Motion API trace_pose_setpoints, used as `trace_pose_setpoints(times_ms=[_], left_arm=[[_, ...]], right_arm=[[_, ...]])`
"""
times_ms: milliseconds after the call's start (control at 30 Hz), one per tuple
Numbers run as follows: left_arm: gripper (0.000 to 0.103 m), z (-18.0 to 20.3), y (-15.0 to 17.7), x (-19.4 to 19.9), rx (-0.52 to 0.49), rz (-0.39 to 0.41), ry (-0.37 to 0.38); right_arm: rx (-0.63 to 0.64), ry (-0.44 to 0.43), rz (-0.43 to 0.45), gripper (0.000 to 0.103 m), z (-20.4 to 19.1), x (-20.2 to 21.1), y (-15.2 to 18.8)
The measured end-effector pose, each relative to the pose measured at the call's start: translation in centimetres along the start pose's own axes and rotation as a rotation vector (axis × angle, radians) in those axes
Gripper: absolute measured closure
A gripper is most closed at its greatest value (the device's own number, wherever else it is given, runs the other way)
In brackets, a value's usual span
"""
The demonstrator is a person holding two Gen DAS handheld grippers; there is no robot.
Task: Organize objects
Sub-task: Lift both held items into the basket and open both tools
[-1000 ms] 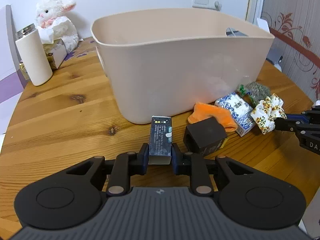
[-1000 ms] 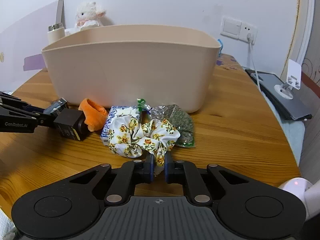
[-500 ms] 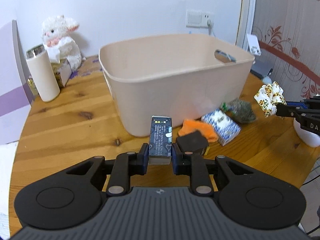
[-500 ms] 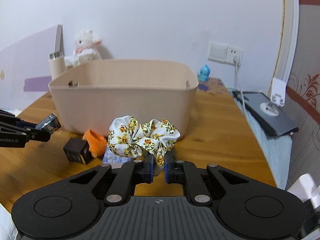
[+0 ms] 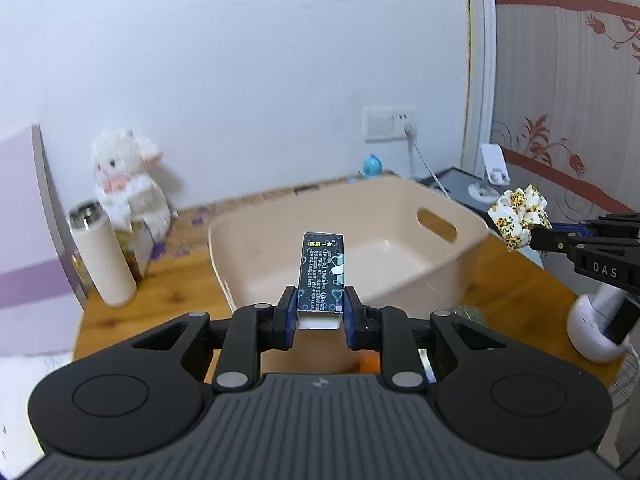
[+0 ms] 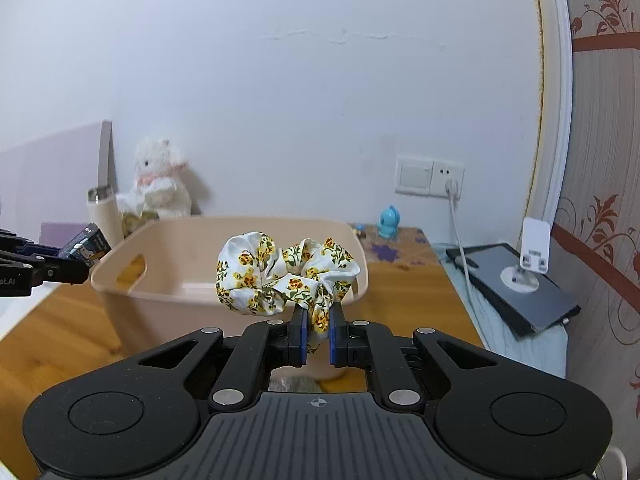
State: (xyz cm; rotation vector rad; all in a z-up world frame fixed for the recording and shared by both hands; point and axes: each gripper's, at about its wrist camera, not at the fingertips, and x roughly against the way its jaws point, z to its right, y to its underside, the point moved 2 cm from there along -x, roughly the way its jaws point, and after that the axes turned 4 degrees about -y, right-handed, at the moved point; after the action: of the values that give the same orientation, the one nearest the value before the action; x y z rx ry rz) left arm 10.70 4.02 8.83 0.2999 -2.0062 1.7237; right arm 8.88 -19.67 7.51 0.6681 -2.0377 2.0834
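My left gripper [image 5: 320, 312] is shut on a small dark printed box [image 5: 322, 276] and holds it in the air over the near rim of the beige plastic bin [image 5: 400, 240]. My right gripper [image 6: 317, 334] is shut on a white floral scrunchie [image 6: 280, 276] and holds it above the near wall of the same bin [image 6: 168, 280]. The scrunchie [image 5: 520, 216] also shows in the left wrist view, beside the bin's right end. The dark box [image 6: 84, 246] shows in the right wrist view at the bin's left end. The bin's inside looks bare.
A white flask [image 5: 102, 252] and a plush lamb [image 5: 128, 184] stand at the table's back left. A blue figurine [image 6: 388, 222], a wall socket with a cable [image 6: 452, 192] and a tablet [image 6: 520, 284] are at the right. An orange object [image 5: 368, 364] peeks out under the left gripper.
Both grippers have risen from table level to above the bin's rim, each still holding its object. The items left on the table have dropped out of sight below the grippers.
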Motion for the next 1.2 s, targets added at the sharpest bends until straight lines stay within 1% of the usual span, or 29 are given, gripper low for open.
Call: trace_pose_setpoints(times_ms=[100, 200, 433, 500, 633, 833, 1033, 1167, 1200], left_arm=[[0.078, 0.3, -1.4, -0.7, -0.017, 0.022, -0.038], [0.078, 0.6, -2.5, -1.6, -0.016, 0.028, -0.047], [0.078, 1.1, -4.0, -6.0, 0.013, -0.009, -0.08], [0.078, 1.2, -4.1, -7.6, 0.022, -0.026, -0.097], [0.078, 1.4, -4.1, -11.2, 0.049, -0.101, -0.104], [0.078, 2.1, -3.3, -15.0, 0.037, -0.195, -0.147], [0.078, 2.3, -1.8, -17.0, 0.029, -0.289, -0.172], [0.077, 2.3, -1.5, -17.0, 0.015, -0.293, -0.192], [0.077, 2.3, -1.6, -16.8, 0.026, -0.292, -0.188]], right_arm=[[-0.001, 0.006, 0.024, 0.093, 0.2, -0.6, -1.3], [-0.003, 0.009, 0.041, 0.093, 0.5, -1.5, -2.6], [0.015, 0.016, 0.041, 0.093, 0.2, -4.4, -4.1], [0.016, 0.015, 0.029, 0.093, -0.1, -5.5, -4.2], [0.013, 0.009, -0.009, 0.093, -0.3, -7.9, -4.1], [0.04, 0.008, -0.091, 0.093, -0.5, -10.9, -3.0], [0.058, 0.001, -0.175, 0.093, -0.7, -12.9, -1.9], [0.057, 0.009, -0.205, 0.089, -1.0, -13.7, -1.6], [0.056, 0.009, -0.207, 0.083, -1.0, -13.7, -1.7]])
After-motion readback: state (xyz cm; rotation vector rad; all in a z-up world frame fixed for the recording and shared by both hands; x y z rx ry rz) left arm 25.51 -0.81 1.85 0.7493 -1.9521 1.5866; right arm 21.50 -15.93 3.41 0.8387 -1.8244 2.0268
